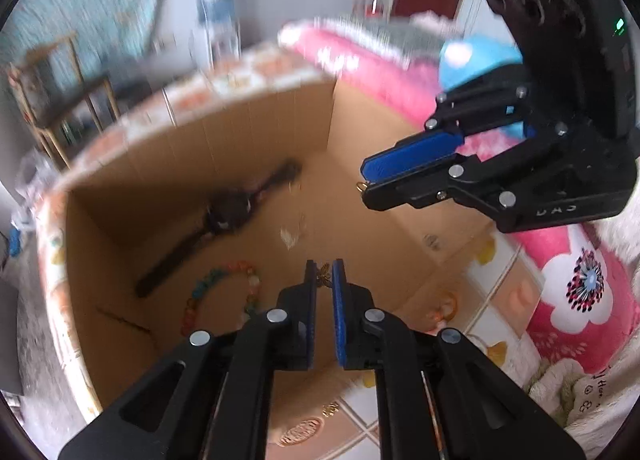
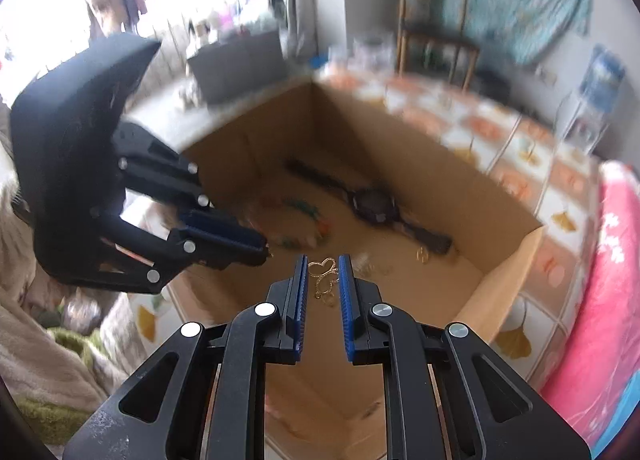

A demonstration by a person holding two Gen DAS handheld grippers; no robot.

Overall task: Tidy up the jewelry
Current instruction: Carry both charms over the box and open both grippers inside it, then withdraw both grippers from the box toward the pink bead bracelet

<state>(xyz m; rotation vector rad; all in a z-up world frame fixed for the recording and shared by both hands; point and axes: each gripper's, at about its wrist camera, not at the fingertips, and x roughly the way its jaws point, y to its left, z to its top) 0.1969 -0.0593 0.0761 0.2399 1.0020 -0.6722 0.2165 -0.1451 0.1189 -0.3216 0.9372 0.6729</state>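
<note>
Left claw (image 1: 323,272) pinches blurred gold trinket (image 1: 322,277).

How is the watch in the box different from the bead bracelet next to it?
The wristwatch is dark, with its strap laid out flat and straight; the bead bracelet is many-coloured and curls in a loop. The wristwatch is longer than the bead bracelet. Both lie loose on the cardboard box floor.

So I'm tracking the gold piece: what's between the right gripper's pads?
A gold butterfly charm sits pinched between the right gripper pads, seen in the right wrist view.
</note>
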